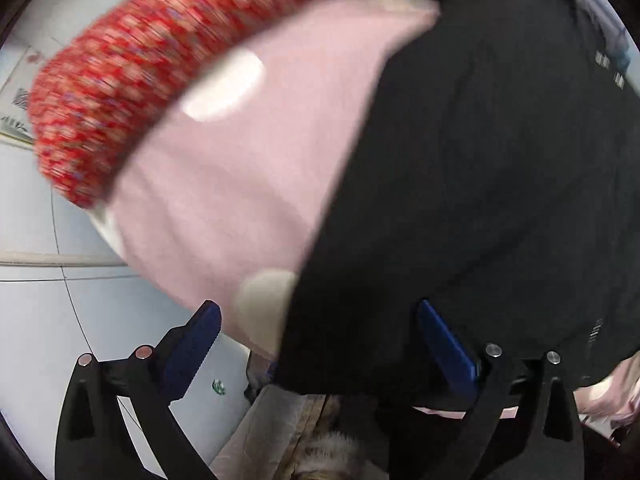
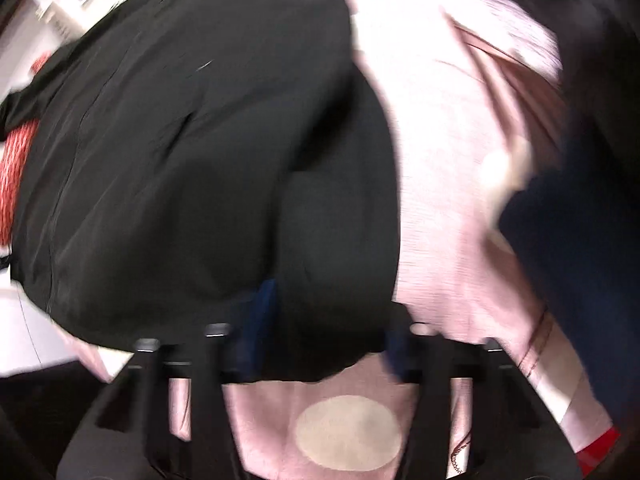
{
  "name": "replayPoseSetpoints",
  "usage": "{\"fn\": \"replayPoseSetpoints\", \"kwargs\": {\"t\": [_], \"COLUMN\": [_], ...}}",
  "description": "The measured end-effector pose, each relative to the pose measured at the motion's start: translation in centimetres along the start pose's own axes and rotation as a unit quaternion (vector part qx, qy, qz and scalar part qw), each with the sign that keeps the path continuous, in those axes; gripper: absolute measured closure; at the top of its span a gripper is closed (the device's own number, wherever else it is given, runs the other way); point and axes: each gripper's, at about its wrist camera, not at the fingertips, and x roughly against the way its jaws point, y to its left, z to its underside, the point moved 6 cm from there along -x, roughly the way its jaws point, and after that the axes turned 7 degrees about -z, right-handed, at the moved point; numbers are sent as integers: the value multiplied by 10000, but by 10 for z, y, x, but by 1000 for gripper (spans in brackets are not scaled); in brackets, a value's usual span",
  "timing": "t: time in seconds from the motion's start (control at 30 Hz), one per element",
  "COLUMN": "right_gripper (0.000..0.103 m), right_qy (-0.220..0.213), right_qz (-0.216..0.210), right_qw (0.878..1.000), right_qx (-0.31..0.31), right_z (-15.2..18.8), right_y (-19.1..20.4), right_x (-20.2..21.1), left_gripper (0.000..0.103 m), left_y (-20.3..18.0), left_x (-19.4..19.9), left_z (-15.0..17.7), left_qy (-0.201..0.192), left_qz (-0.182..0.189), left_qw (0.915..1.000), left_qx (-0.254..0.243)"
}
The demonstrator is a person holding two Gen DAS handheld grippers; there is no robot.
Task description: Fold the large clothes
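A large black garment [image 1: 480,184] lies over a pink cloth with cream dots [image 1: 240,184]. In the left wrist view my left gripper [image 1: 322,344] points down at the garment's near edge. It is open wide: the left blue pad hangs free over the floor, and the right pad stands beside the black fabric without gripping it. The blurred right wrist view shows the same black garment [image 2: 192,168] on the pink cloth [image 2: 452,208]. There my right gripper [image 2: 330,332] has its fingers drawn in on a bulging fold of black fabric at the near hem.
A red knitted piece [image 1: 132,92] lies along the pink cloth's far side, also visible as red knit [image 2: 16,176]. Pale tiled floor [image 1: 36,320] shows at the left. A dark blue cloth [image 2: 580,248] sits at the right. Something furry [image 1: 332,460] lies below the left gripper.
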Motion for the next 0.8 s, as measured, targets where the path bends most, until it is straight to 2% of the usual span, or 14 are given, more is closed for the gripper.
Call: {"fn": "replayPoseSetpoints", "kwargs": {"t": [0.03,0.07,0.13,0.17,0.23,0.37,0.47,0.5,0.57,0.67,0.7,0.73,0.77,0.8], "right_gripper": [89,92,95,96,98,98,98,98,98,96,95,89,74,63], "right_qy": [82,195,233,234,227,473,886,1027,1329,1464,1512,1552,1599,1650], "right_qz": [6,-157,-438,-678,-1233,-1850,-2020,-1980,-1747,-1382,-1237,-1135,-966,-730], "right_qw": [9999,9996,9986,9966,9872,9689,9584,9578,9590,9612,9607,9606,9622,9651], "right_qx": [118,98,-172,-405,-989,-1573,-1813,-1810,-1792,-1888,-1971,-2009,-1979,-1896], "right_z": [3,7,13,22,38,91,100,99,119,109,113,113,114,109], "right_y": [6,13,13,9,-3,-4,-3,-22,-15,-19,-22,-17,-17,-16], "right_x": [0,2,12,20,43,75,65,59,35,2,-6,-10,-12,-14], "left_gripper": [20,30,84,92,97,98,98,98,98,94,89,71,57,30], "left_y": [-5,-12,-23,-27,-29,-7,6,7,9,6,5,6,8,13], "left_x": [-4,-4,2,8,20,45,43,37,21,-1,-2,-4,-4,-1], "left_z": [2,2,2,1,1,13,30,35,44,48,50,49,48,45], "left_qy": [23,5,43,34,-45,21,207,278,494,676,702,726,733,657], "left_qz": [-6,105,420,362,460,935,702,588,428,216,95,-10,-140,-185], "left_qw": [10000,9999,9989,9987,9973,9917,9902,9900,9904,9902,9898,9895,9896,9909], "left_qx": [-60,-133,-217,-346,-571,-879,-1186,-1254,-1221,-1202,-1235,-1251,-1232,-1161]}}
